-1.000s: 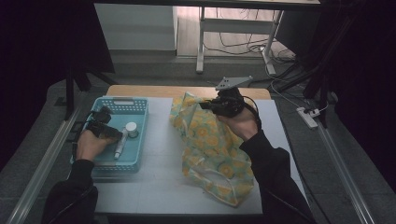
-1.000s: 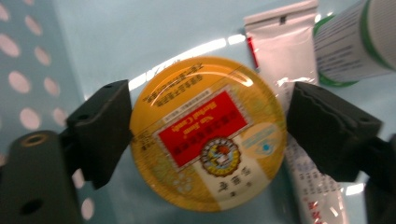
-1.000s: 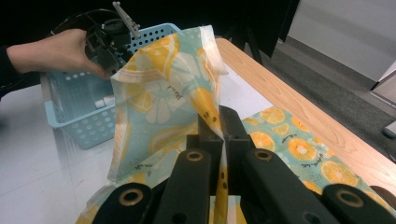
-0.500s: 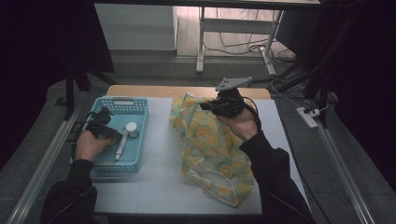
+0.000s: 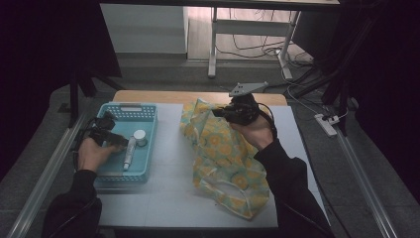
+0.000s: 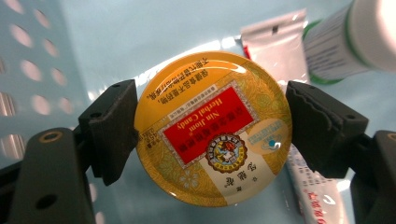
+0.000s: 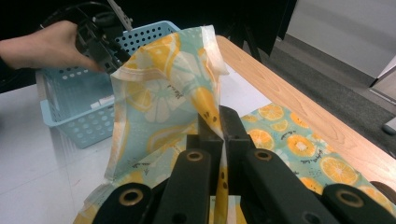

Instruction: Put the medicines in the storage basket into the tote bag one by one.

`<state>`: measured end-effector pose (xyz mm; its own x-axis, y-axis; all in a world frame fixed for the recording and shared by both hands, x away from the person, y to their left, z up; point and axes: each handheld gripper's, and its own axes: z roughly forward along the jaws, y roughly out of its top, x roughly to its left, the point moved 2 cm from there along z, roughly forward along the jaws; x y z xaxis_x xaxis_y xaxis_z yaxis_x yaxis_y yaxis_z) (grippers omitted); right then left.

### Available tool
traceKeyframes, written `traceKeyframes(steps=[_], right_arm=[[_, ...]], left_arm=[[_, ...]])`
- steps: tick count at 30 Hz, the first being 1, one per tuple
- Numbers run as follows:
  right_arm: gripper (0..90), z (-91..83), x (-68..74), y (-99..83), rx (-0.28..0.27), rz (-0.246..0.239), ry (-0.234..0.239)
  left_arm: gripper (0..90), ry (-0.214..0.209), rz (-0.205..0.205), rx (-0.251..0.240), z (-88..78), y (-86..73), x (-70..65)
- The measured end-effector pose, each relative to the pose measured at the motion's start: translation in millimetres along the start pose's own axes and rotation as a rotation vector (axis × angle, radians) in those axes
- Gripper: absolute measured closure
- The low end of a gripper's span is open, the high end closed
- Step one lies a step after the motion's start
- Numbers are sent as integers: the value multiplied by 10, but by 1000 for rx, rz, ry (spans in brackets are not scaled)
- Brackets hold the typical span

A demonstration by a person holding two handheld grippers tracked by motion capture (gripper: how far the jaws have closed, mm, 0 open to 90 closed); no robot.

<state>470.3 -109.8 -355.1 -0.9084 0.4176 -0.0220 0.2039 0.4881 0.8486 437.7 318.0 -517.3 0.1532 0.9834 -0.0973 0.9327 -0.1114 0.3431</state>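
Observation:
A round yellow and red candy tin (image 6: 205, 140) lies flat between the jaws of my left gripper (image 6: 212, 126), whose pads press on its two sides, low inside the blue basket (image 5: 124, 111). In the high view that left gripper (image 5: 111, 136) sits in the basket at the left. My right gripper (image 7: 219, 126) is shut on the upper edge of a cloth bag (image 7: 159, 93) printed with orange slices and holds that edge up off the table. From above, the bag (image 5: 223, 163) sprawls across the middle of the table under the right gripper (image 5: 220, 113).
In the basket lie a white tube (image 5: 129, 151) and a round white cap (image 5: 139, 136); a silver tube end (image 6: 275, 37) and a green and white bottle (image 6: 355, 37) lie beside the tin. The table's wooden far edge (image 5: 148, 95) runs behind the basket and bag.

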Motion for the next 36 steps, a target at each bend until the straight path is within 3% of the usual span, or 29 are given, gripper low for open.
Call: traceKeyframes(steps=[8,24,36], right_arm=[[900,12,-12,-8,0,7,-1],[900,23,-38,-25,-1,20,-8],[900,26,-58,-32,-4,27,-11]], left_arm=[[218,-42,44,-121,-318,-16,-62],[218,-141,182,-262,-706,-202,-222],[218,-201,288,-335,-956,-307,-555]])
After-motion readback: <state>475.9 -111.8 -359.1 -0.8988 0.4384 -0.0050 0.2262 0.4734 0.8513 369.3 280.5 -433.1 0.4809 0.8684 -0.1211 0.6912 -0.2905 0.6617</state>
